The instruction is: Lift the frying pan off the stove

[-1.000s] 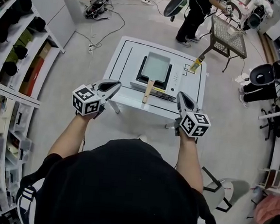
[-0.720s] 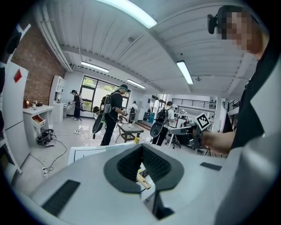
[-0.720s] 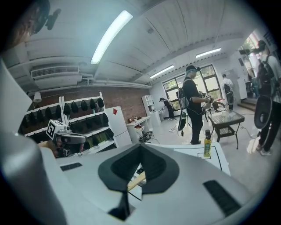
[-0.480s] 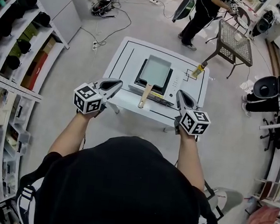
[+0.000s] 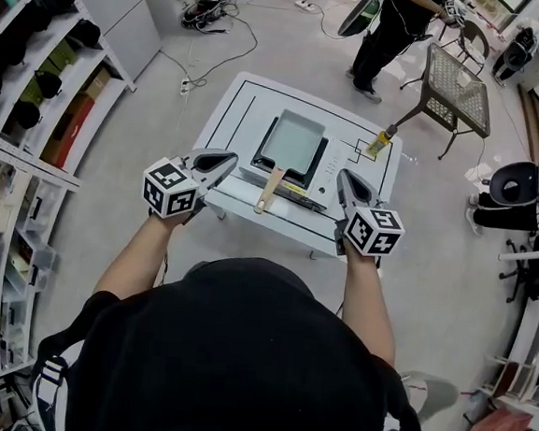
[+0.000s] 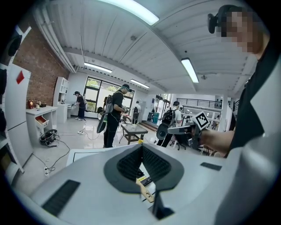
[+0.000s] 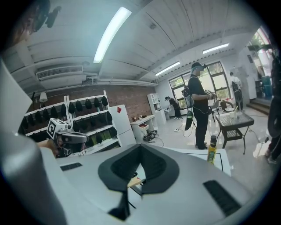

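Black shirt [image 5: 239,348]; grey, marker-cubed left claw [image 5: 229,161] and right claw [image 5: 341,176].

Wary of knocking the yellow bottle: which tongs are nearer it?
Right. The right tongs hover at the table's near-right edge, bottle beyond them; left tongs at the near-left corner.

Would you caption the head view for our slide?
Left gripper and right gripper, both shut, face a frying pan on a stove.

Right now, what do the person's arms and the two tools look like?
Left tool and right tool match: tapered light-grey shells, dark ribbed pads inside the jaws, dark rectangular inlays. Each carries a white cube printed with black square markers. No cables show. The person wears a black short-sleeved top with white stripes low on each side; forearms are bare.
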`<state>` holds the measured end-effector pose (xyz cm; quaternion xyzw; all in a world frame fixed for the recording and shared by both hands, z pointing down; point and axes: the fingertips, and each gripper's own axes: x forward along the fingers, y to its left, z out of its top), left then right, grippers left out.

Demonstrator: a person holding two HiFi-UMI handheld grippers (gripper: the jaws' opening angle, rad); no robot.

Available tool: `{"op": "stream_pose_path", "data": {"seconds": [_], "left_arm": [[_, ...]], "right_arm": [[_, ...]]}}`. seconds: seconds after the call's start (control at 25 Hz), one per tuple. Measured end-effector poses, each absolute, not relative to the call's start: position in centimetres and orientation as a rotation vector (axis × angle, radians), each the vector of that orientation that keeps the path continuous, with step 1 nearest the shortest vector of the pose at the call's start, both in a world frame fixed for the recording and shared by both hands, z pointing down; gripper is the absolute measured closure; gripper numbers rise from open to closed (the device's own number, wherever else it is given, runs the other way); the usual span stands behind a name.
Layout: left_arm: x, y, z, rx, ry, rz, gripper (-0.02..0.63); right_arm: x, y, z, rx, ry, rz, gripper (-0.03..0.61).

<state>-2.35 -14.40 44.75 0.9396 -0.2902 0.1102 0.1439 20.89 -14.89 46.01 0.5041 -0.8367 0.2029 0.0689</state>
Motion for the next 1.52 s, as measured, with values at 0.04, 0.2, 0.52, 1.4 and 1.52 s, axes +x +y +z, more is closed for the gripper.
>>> {"op": "stream_pose_path", "data": {"seconds": [0.04, 0.2, 0.52, 1.4, 1.52], "left_arm": [[-2.1, -14.5, 44.8, 2.707, -0.836, 0.32, 0.604], [-1.6, -15.1, 44.8, 2.704, -0.834, 0.322, 0.604], [-0.8, -15.5, 45.0, 2.705, -0.804, 0.341, 0.603], [-0.9, -22.4, 47.0, 2.686, -0.674, 0.333, 0.603], [-1.0, -22.9, 47.3, 2.686, -0.661, 0.343, 0.603]], "right_arm": [[21.1, -15.0, 45.9, 1.518, -2.522, 0.61, 0.574], [22.0, -15.3, 45.8, 1.533, -2.517, 0.611, 0.574], [22.4, -15.3, 46.9, 1.551, -2.502, 0.657, 0.574], [21.7, -20.4, 48.6, 1.631, -2.402, 0.689, 0.574], [21.3, -20.8, 48.8, 1.631, -2.398, 0.697, 0.574]]}}
